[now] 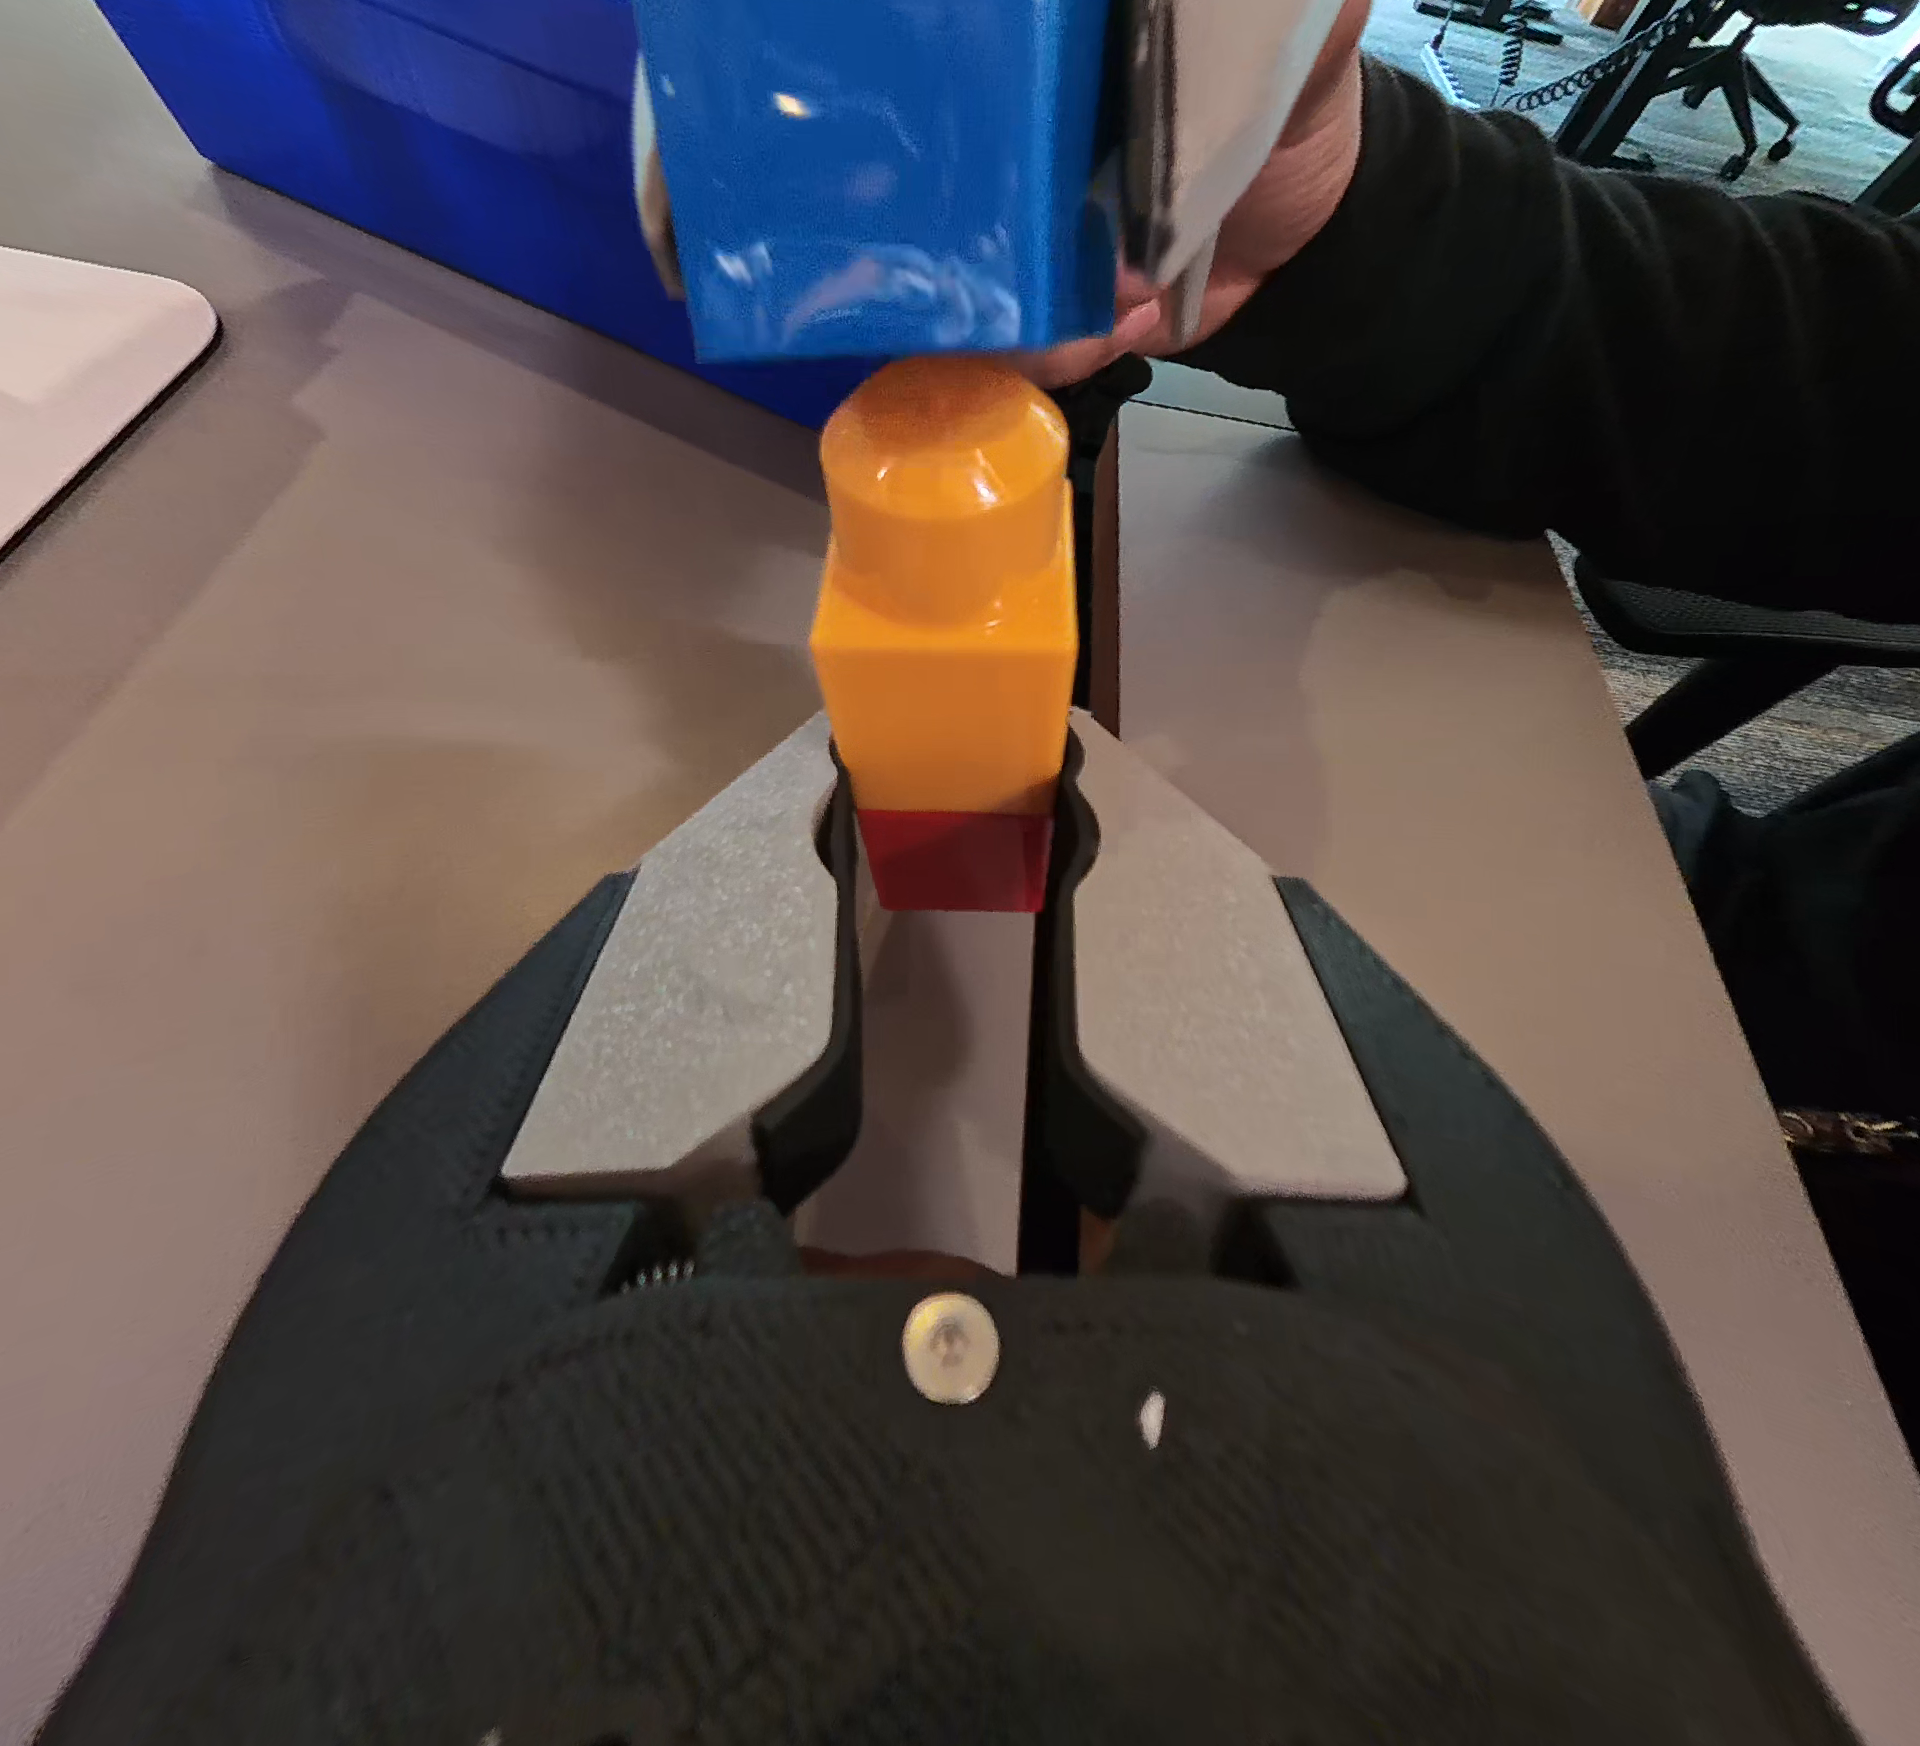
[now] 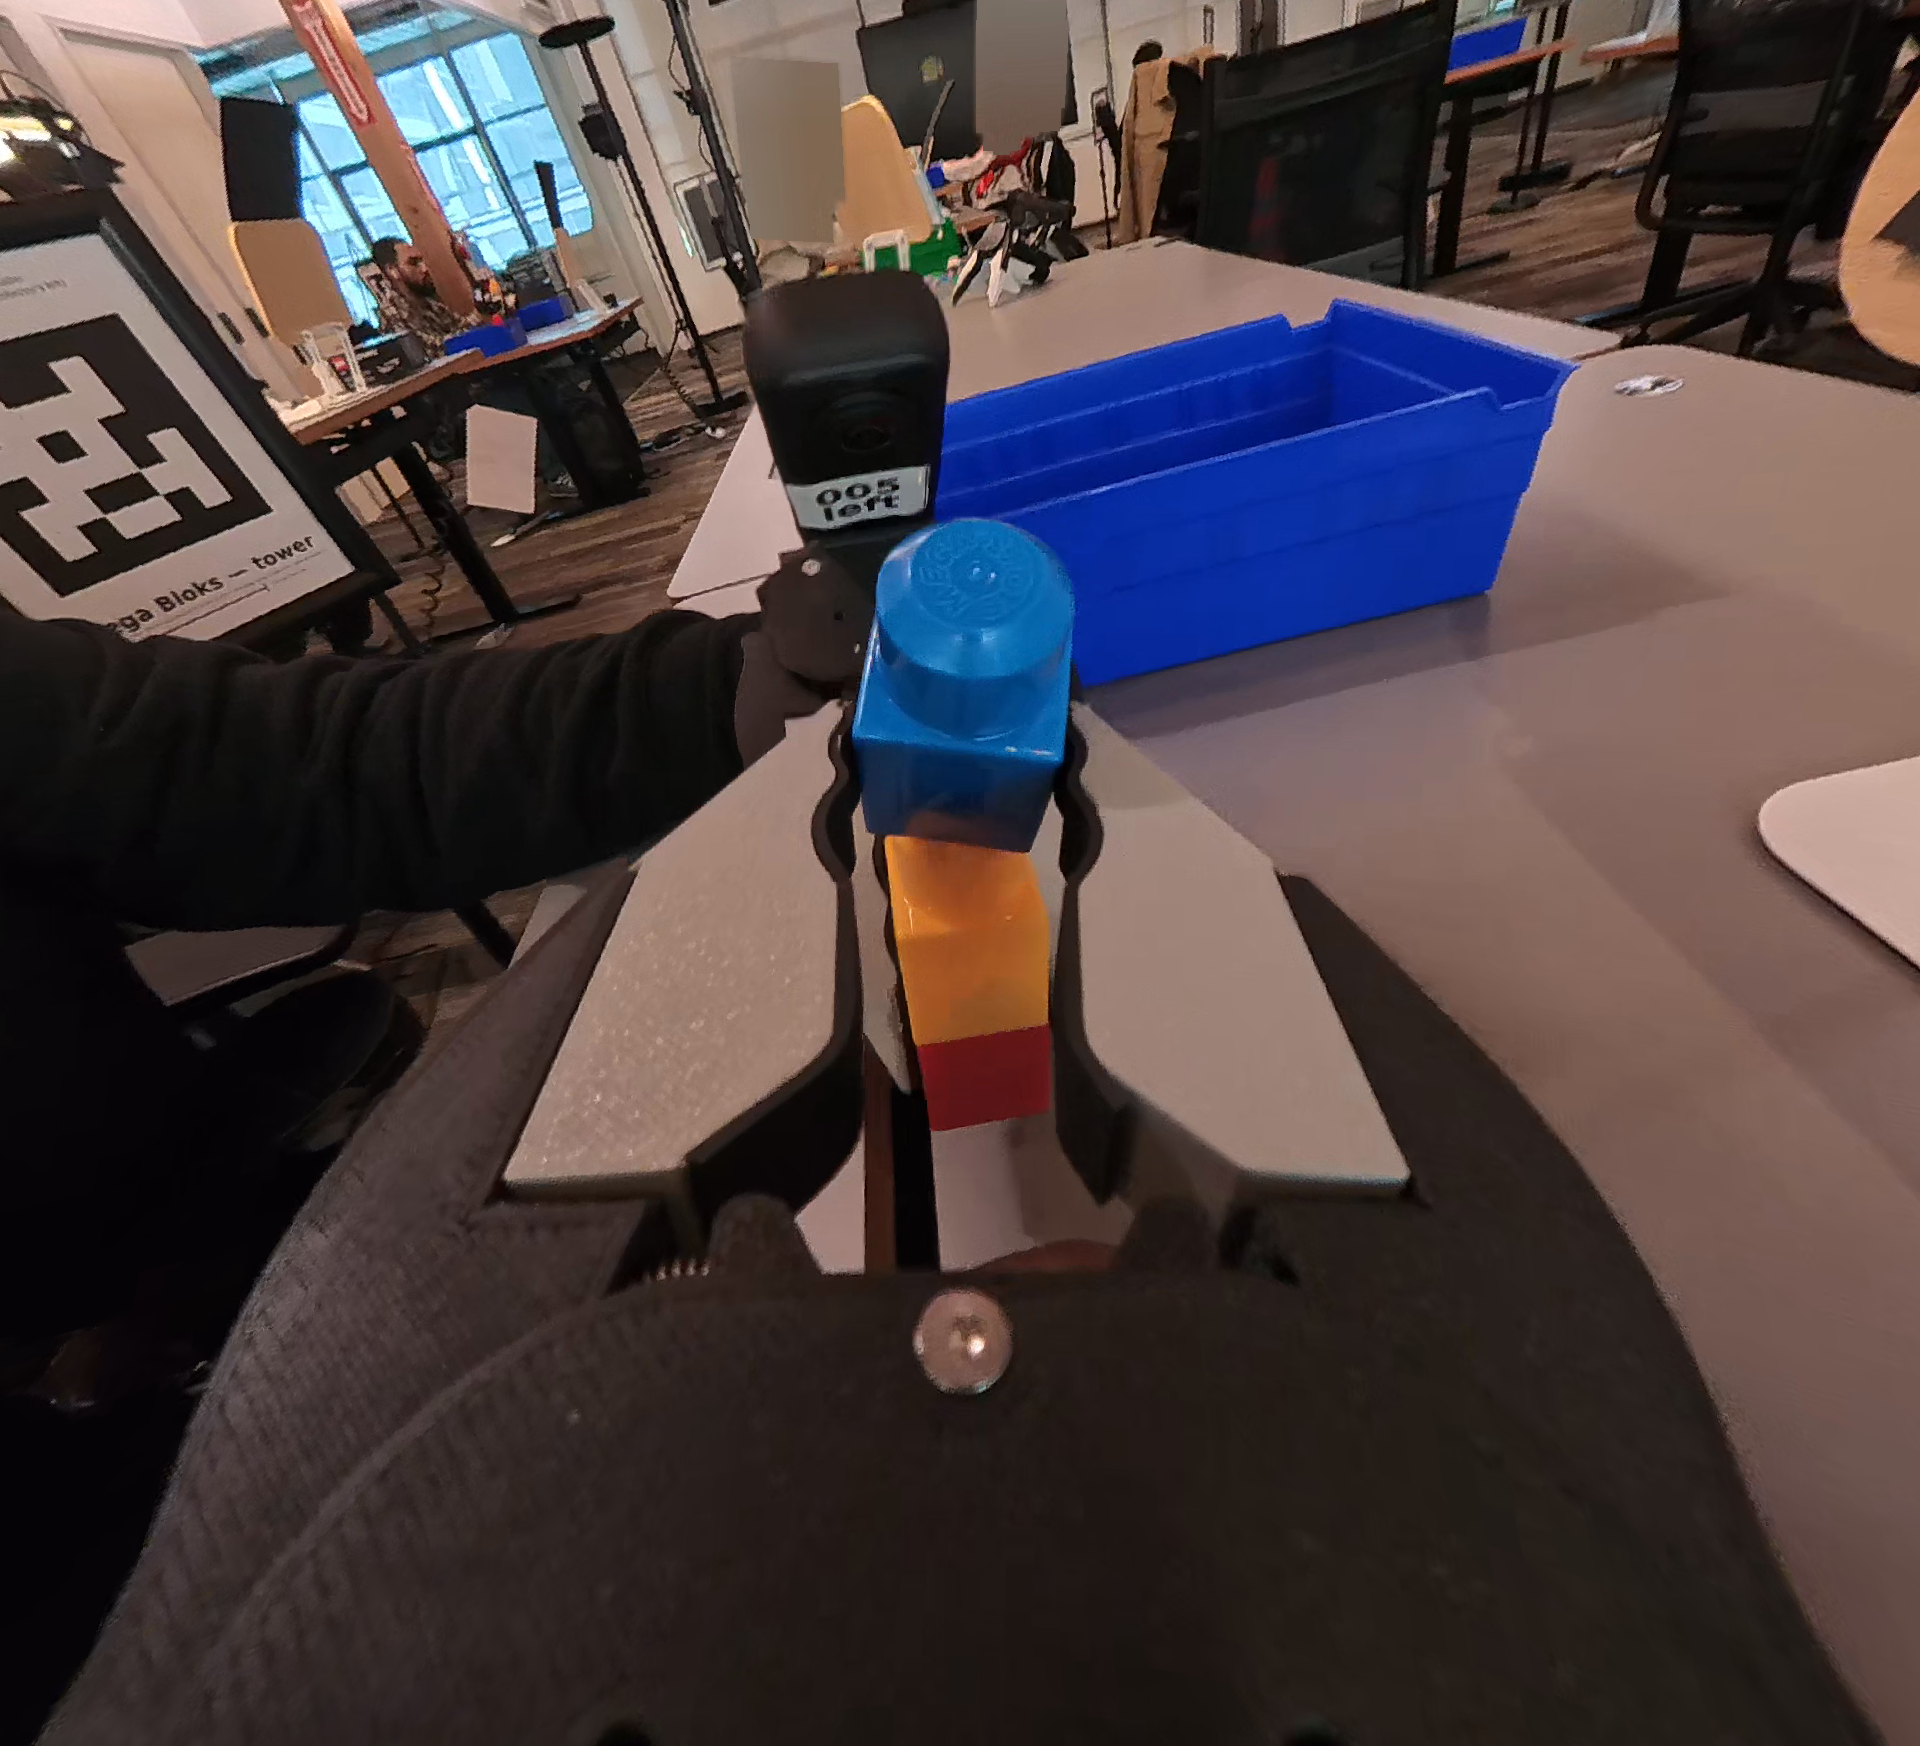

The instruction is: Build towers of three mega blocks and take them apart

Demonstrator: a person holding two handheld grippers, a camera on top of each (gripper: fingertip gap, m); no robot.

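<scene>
My left gripper is shut on a stack of an orange block on a red block, gripping where the two meet. My right gripper is shut on a blue block and holds it, slightly tilted, right over the orange block's stud. In the left wrist view the blue block fills the top, with a silver right gripper finger beside it. The right wrist view shows the orange block and the red block under the blue one. I cannot tell whether it is seated.
A blue bin with red and orange blocks stands behind the stack. The right wrist view shows a blue bin on the grey table. A white pad lies nearby. The table edge and chairs are close on the person's side. There is about 9 centimetres between the tips of the two grippers.
</scene>
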